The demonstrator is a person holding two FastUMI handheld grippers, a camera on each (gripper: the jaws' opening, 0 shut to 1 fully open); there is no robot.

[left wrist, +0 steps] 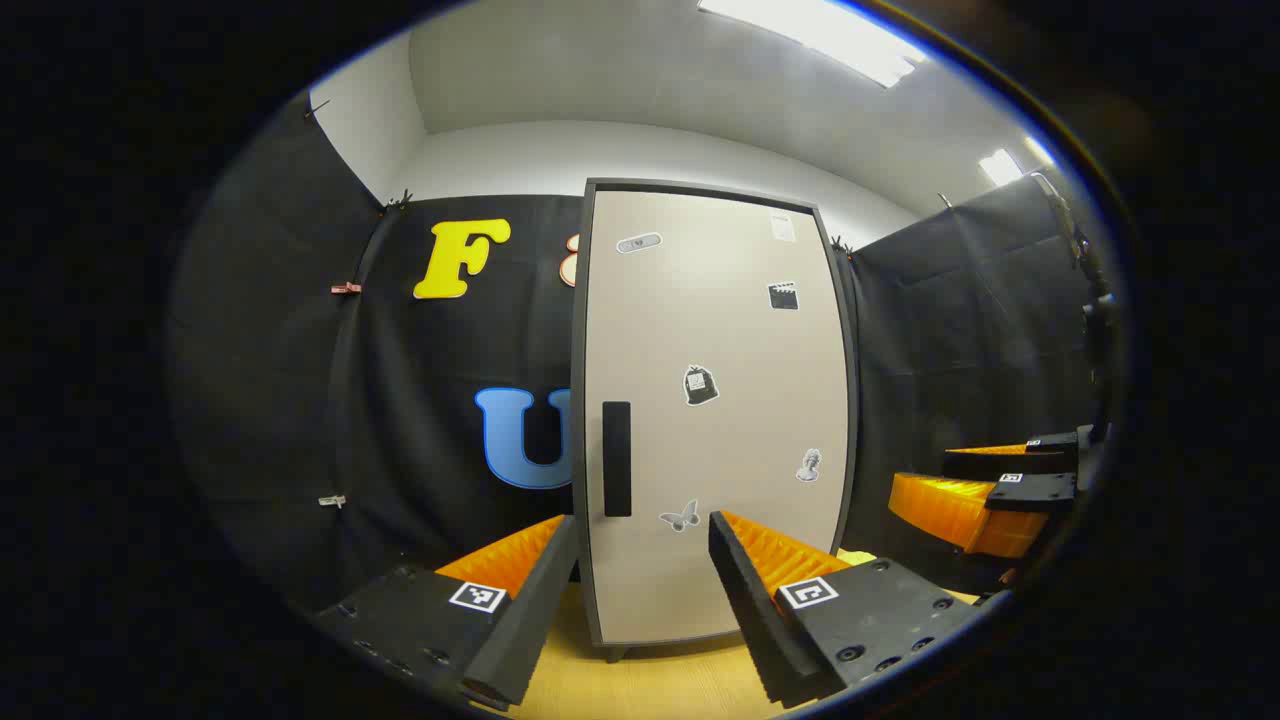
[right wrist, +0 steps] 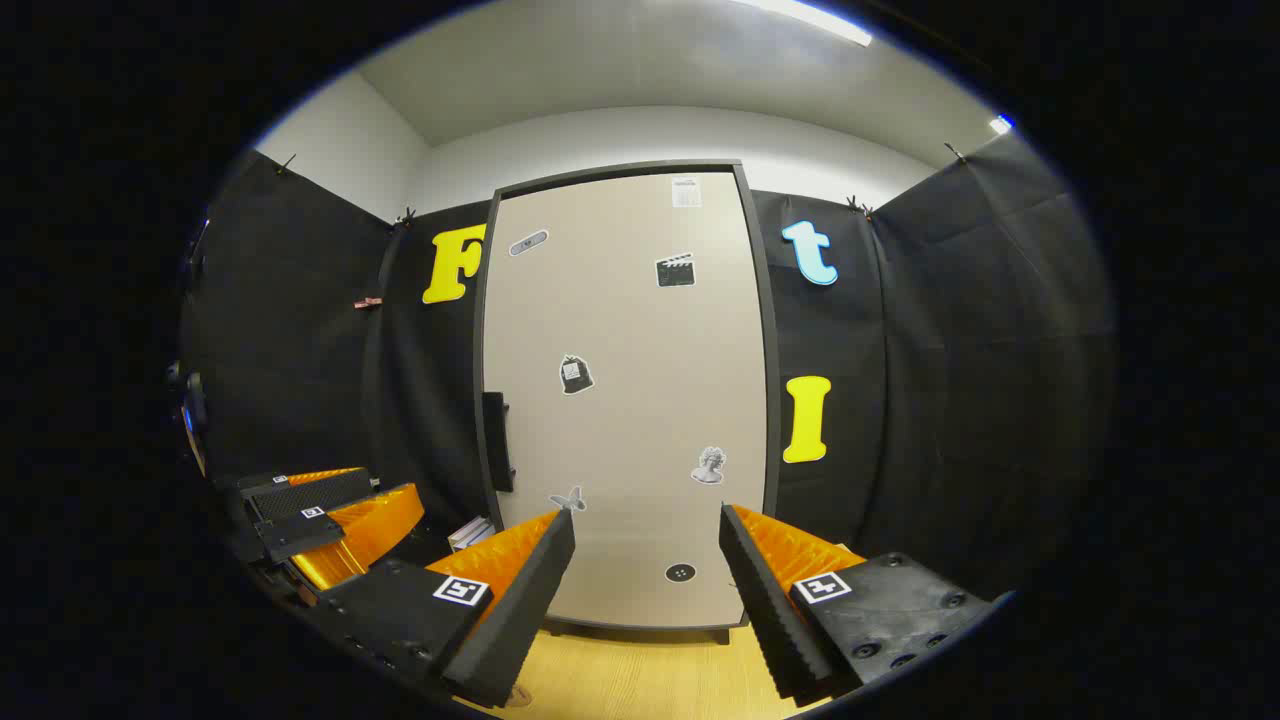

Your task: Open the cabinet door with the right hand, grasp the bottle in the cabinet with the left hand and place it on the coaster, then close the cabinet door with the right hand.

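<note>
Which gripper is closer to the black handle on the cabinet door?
Probably left. The handle sits just above the left gripper, near its left finger. From the right gripper, the handle lies farther off to the left.

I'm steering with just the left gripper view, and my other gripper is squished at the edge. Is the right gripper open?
Observer: Yes. In the right gripper view the right gripper is open, with nothing between its fingers.
Operator: Is it on the handle?
Observer: No. It points at the shut cabinet door, and the handle is off to its left.
Operator: Anything low on the door I can't see?
Observer: A round black sticker near the bottom edge.
</note>
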